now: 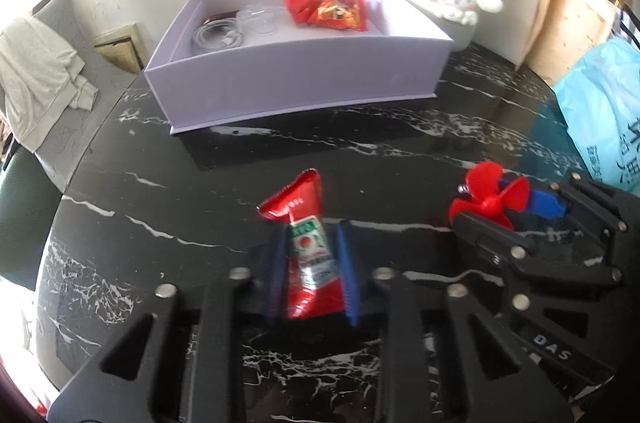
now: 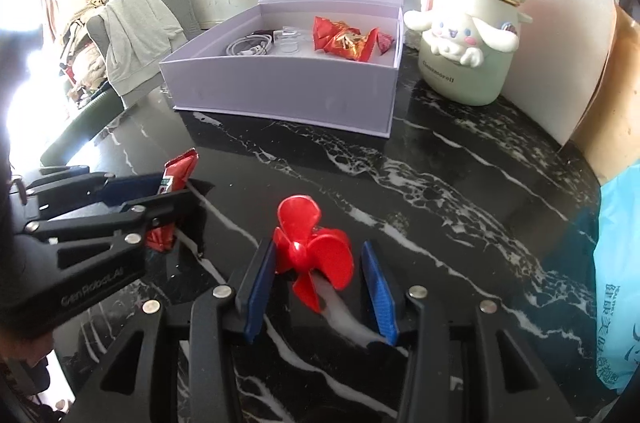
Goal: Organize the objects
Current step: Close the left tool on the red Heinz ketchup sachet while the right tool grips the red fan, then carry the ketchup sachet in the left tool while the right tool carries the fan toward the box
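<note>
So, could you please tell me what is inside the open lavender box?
Inside the lavender box lie a coiled white cable, clear plastic pieces and red snack packets. The front wall hides the near floor.

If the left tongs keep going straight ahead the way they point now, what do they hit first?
Probably the front wall of the open lavender box. The left tongs, with a ketchup packet between them, point across bare black marble table toward it. Depth is uncertain.

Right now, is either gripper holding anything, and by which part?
Left gripper holds the ketchup sachet by its lower half. Right gripper brackets the red propeller toy; contact cannot be told.
</note>
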